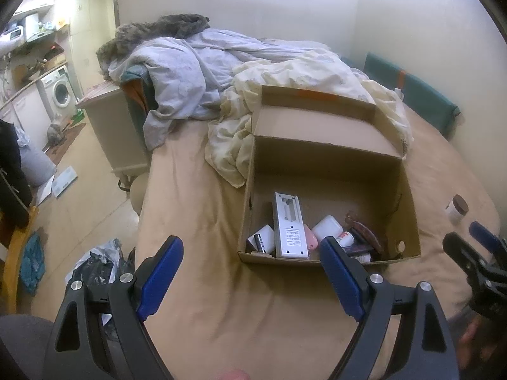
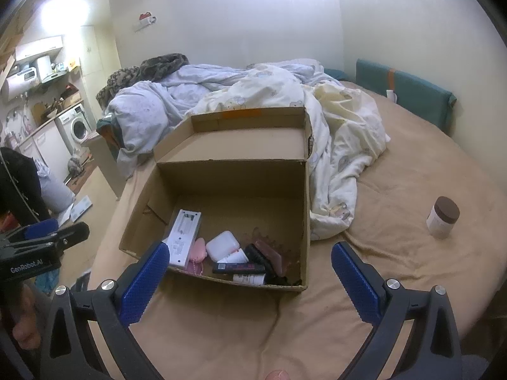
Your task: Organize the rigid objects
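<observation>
- Here, an open cardboard box (image 2: 304,190) sits on a tan bed (image 2: 412,269), near its front edge.
- Inside the box lie a white remote (image 2: 183,237), a white case (image 2: 221,245) and other small items.
- A brown-lidded jar (image 2: 442,217) stands upright on the bed, well apart to the right of the box.
- The left tongs (image 1: 252,267) gape wide, holding nothing.
- The right tongs (image 2: 250,272) also stand open and empty.
- Rumpled bedding (image 2: 332,120) lies behind the box.
</observation>
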Demonstrator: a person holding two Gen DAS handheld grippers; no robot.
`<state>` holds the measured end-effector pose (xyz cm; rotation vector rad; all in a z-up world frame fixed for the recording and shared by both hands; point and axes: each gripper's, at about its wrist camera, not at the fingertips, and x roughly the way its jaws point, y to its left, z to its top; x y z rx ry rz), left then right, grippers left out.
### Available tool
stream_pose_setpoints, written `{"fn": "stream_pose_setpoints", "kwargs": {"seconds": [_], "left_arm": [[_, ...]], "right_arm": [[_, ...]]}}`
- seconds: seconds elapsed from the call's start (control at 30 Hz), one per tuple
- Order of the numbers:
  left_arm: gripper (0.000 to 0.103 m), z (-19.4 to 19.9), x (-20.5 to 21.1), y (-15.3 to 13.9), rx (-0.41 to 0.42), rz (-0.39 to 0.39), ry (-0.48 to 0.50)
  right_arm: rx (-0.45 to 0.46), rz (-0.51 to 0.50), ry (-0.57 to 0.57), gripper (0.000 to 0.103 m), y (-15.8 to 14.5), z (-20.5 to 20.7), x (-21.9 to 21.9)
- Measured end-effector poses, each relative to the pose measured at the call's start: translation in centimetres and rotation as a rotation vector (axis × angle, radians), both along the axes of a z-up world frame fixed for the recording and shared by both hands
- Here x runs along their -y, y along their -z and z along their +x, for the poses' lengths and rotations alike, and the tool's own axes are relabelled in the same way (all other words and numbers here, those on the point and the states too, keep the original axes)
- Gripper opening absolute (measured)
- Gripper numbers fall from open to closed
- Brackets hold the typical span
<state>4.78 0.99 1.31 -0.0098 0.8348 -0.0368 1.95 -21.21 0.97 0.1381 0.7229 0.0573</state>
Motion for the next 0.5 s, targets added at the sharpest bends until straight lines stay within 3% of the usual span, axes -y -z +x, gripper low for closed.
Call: {"fn": "stream_pose_setpoints", "kwargs": {"seconds": [0.5], "left_arm": [[0.087,-0.06,0.15,0.14,-0.005,0.018,0.006]], "right_arm": [[-0.007,0.009,-0.001,0.103,-0.02,0.03,0.23]]}}
